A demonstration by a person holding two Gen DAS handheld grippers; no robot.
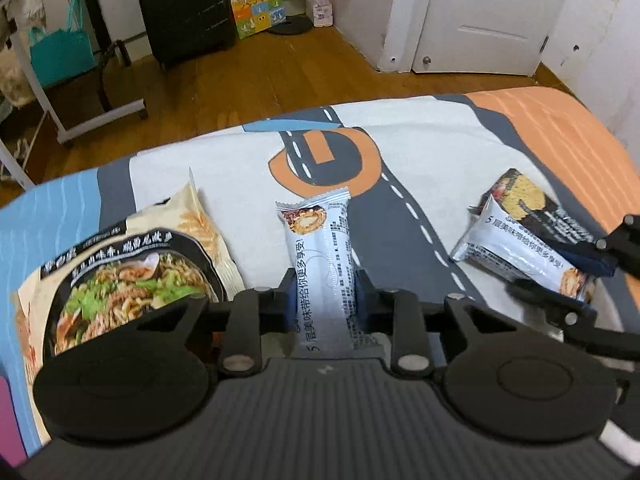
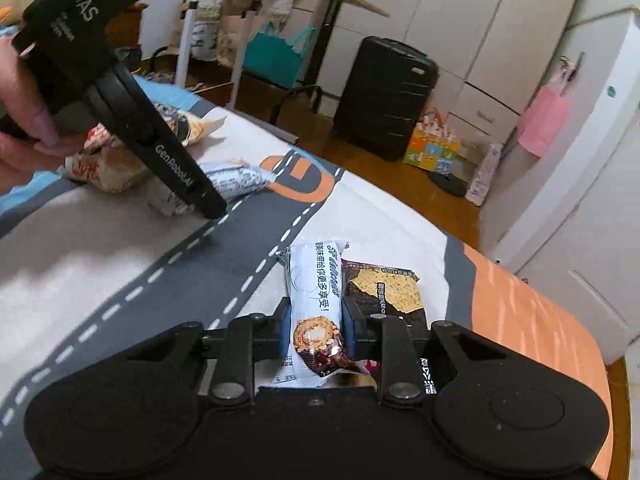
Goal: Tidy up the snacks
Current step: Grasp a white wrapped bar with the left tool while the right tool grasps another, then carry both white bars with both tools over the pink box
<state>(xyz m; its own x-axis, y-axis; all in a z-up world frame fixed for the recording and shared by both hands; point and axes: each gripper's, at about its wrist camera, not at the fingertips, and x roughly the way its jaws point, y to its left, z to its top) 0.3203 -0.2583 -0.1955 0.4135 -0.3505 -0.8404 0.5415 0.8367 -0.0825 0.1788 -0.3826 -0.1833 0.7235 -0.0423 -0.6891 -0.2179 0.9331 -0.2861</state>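
Snacks lie on a bed sheet (image 1: 420, 152) printed with roads. My left gripper (image 1: 325, 292) is shut on a white wafer-roll bar (image 1: 320, 248) that points away from me; its blue pads press both sides. A large noodle packet (image 1: 132, 268) lies just left of it. My right gripper (image 2: 316, 316) is shut on a second white bar (image 2: 316, 284), which rests partly on a dark cracker packet (image 2: 384, 292). That second bar (image 1: 520, 252) and the right gripper's fingers (image 1: 592, 260) show at the right of the left wrist view. The left gripper's fingers (image 2: 176, 176), held by a hand (image 2: 24, 132), show in the right wrist view.
The bed ends at a wooden floor (image 1: 248, 80). A black suitcase (image 1: 184, 8), a teal bag (image 1: 60, 52) under a rolling desk (image 1: 80, 120) and a colourful box (image 1: 260, 12) stand beyond. White doors (image 1: 480, 16) close the far wall.
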